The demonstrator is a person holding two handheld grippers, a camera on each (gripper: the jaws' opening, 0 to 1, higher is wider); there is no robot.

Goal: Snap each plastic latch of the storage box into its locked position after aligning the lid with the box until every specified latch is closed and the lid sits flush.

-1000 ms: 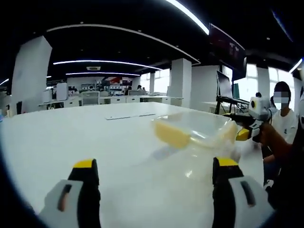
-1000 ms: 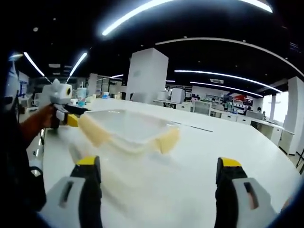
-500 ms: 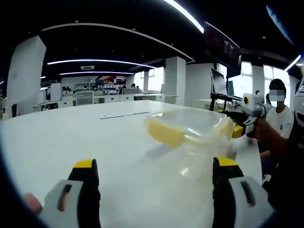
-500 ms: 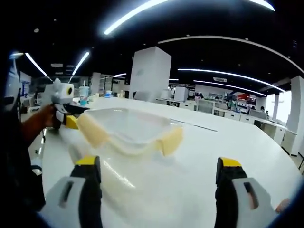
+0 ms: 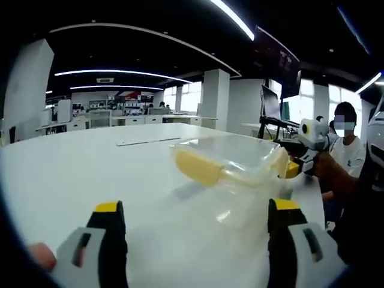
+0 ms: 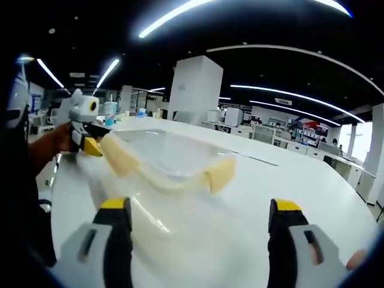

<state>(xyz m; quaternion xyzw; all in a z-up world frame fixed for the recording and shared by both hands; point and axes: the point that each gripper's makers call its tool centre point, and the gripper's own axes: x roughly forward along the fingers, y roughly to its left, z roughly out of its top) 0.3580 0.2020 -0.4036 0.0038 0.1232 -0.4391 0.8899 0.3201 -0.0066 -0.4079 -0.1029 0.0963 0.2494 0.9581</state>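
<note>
Evidently both grippers were held wide, pinching nothing. In the left gripper view the left gripper (image 5: 195, 231) had its two yellow-tipped fingers (image 5: 108, 210) spread far apart, and the clear storage box (image 5: 231, 171) sat on the white table (image 5: 78, 162) just ahead of them, nearer the right finger than the left. Its transparent lid (image 5: 240, 153) lay on top, with a pale yellow latch (image 5: 197, 166) facing the space between the fingers; whether that latch was snapped down could not be told through the blur. Beyond the right finger, the other gripper's yellow tip (image 5: 292, 170) was close against the box's far end, a hand (image 5: 321, 168) behind it.

In the right gripper view the right gripper (image 6: 201, 231) was likewise spread, with the box (image 6: 162, 165) ahead of and between the fingers (image 6: 287, 210). One latch (image 6: 219, 175) stood toward the right finger, another (image 6: 118, 155) beyond the left finger, where the left gripper's tip (image 6: 92, 146) met the box's end. A seated person (image 5: 348, 150) was beyond the table's edge.
</note>
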